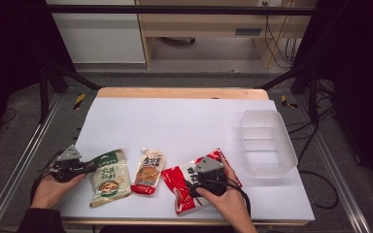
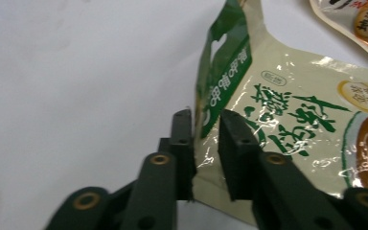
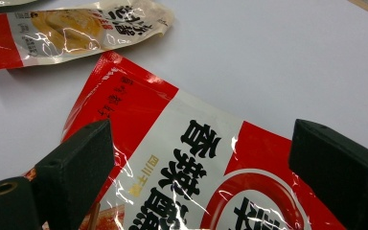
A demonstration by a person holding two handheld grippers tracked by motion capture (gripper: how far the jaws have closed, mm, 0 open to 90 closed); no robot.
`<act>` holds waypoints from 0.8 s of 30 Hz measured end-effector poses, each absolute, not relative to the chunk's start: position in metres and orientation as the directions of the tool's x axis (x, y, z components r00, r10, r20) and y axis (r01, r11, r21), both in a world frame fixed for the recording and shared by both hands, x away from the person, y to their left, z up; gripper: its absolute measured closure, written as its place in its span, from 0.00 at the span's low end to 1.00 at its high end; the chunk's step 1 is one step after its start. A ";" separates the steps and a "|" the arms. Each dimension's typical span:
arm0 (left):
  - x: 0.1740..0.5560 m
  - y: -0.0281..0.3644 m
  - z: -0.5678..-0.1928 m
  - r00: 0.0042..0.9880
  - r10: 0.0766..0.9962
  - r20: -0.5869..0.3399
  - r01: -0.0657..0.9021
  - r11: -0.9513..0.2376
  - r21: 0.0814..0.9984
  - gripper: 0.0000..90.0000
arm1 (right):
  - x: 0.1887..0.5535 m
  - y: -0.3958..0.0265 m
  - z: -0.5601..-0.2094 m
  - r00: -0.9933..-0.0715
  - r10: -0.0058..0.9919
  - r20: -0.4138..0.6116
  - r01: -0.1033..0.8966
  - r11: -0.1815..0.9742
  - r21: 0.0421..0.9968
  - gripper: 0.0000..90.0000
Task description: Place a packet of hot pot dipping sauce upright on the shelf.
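Note:
A green and cream food pouch [image 1: 109, 177] lies at the front left of the white table. My left gripper [image 1: 93, 165] comes at it from the left. In the left gripper view the jaws [image 2: 206, 129] pinch the lifted top corner of the green pouch [image 2: 287, 120]. A red and white pouch [image 1: 179, 182] lies at the front centre, partly under the right hand. My right gripper [image 1: 200, 171] hovers low over it. In the right gripper view its jaws [image 3: 201, 132] stand wide apart above the red pouch [image 3: 196, 158], clear of it.
An orange spouted pouch with a red base [image 1: 148, 171] lies between the other two pouches; it also appears as the orange pouch [image 3: 76, 28] beyond the red one. A translucent plastic tub [image 1: 291, 155] stands at the right. The white sheet [image 1: 175, 121] runs on toward the far edge.

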State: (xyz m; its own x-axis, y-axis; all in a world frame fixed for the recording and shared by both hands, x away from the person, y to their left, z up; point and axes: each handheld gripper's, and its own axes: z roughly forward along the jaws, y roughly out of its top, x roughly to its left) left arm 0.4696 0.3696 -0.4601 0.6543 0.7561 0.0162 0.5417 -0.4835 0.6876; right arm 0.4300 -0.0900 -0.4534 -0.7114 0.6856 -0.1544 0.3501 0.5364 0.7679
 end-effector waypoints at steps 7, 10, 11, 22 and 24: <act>0.465 0.378 -0.442 0.648 0.762 -0.004 0.539 -0.455 0.709 1.00 | 0.430 -0.091 -0.453 -0.710 0.687 -0.155 0.350 0.535 0.769 0.10; 0.457 0.379 -0.421 0.653 0.758 -0.001 0.516 -0.443 0.733 1.00 | 0.430 -0.091 -0.452 -0.714 0.682 -0.156 0.348 0.539 0.767 0.10; 0.455 0.378 -0.416 0.660 0.751 0.006 0.504 -0.449 0.738 1.00 | 0.430 -0.091 -0.452 -0.714 0.682 -0.156 0.348 0.539 0.767 0.10; 0.414 0.358 -0.347 0.748 0.660 0.071 0.357 -0.491 0.795 1.00 | 0.424 -0.089 -0.449 -0.751 0.646 -0.133 0.330 0.542 0.773 0.10; 0.409 0.345 -0.336 0.766 0.631 0.122 0.323 -0.543 0.775 1.00 | 0.423 -0.085 -0.445 -0.779 0.615 -0.127 0.309 0.551 0.775 0.10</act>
State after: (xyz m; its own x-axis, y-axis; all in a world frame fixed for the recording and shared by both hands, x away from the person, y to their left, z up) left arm 0.4090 0.3451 -0.3358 0.7662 0.6308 0.1224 0.3233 -0.5431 0.7749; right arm 0.4227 -0.0847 -0.4447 -0.7786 0.6145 -0.1271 0.3087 0.5514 0.7750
